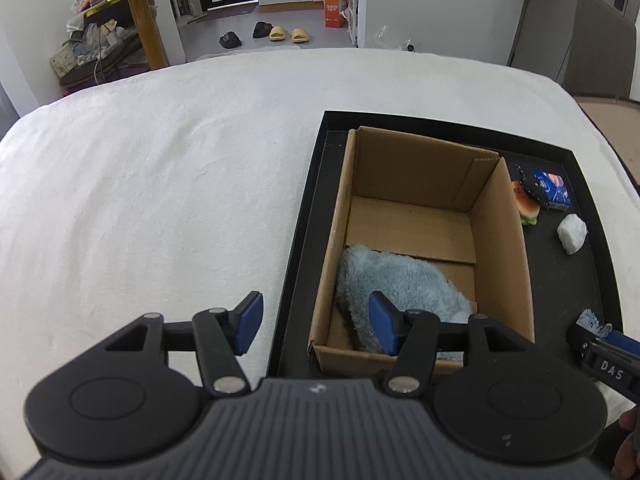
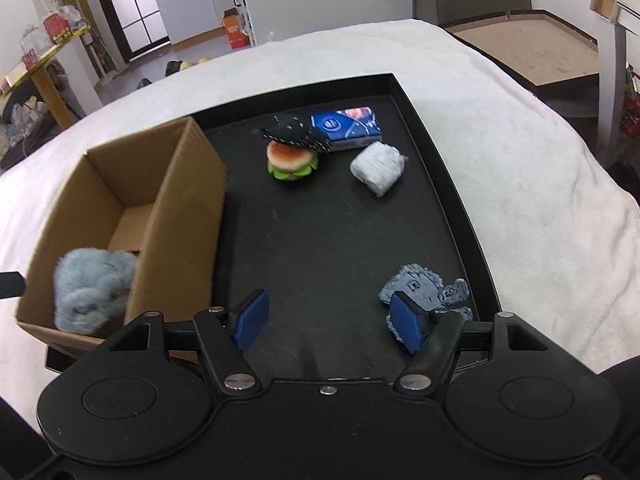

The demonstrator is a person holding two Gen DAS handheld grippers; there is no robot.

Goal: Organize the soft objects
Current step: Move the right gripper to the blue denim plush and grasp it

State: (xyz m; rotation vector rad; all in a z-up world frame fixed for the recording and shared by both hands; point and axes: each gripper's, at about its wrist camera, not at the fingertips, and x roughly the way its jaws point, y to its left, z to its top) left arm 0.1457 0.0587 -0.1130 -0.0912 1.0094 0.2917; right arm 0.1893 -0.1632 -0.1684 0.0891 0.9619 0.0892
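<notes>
A cardboard box (image 1: pixel 424 216) (image 2: pixel 176 208) stands in the left part of a black tray (image 1: pixel 308 200) (image 2: pixel 424 120). A fluffy blue-grey cloth (image 1: pixel 396 288) (image 2: pixel 90 288) lies in the box's near corner. My left gripper (image 1: pixel 316 322) is open above the box's near-left rim, nothing between its blue pads. My right gripper (image 2: pixel 328 318) is open over the bare tray floor. A small blue-grey cloth (image 2: pixel 424 284) (image 1: pixel 592 320) lies just behind its right pad. Further back sit a toy burger (image 2: pixel 292 162) (image 1: pixel 526 204), a black pouch (image 2: pixel 292 130), a blue tissue pack (image 2: pixel 348 124) (image 1: pixel 554 192) and a white wrapped bundle (image 2: pixel 378 166) (image 1: pixel 572 234).
The tray rests on a white blanket-covered surface (image 1: pixel 160 180) (image 2: pixel 520 160). Beyond its far edge are a floor with slippers (image 1: pixel 288 34), an orange box (image 1: pixel 334 8) and a cluttered yellow table (image 1: pixel 136 0). A wooden platform (image 2: pixel 528 44) lies to the right.
</notes>
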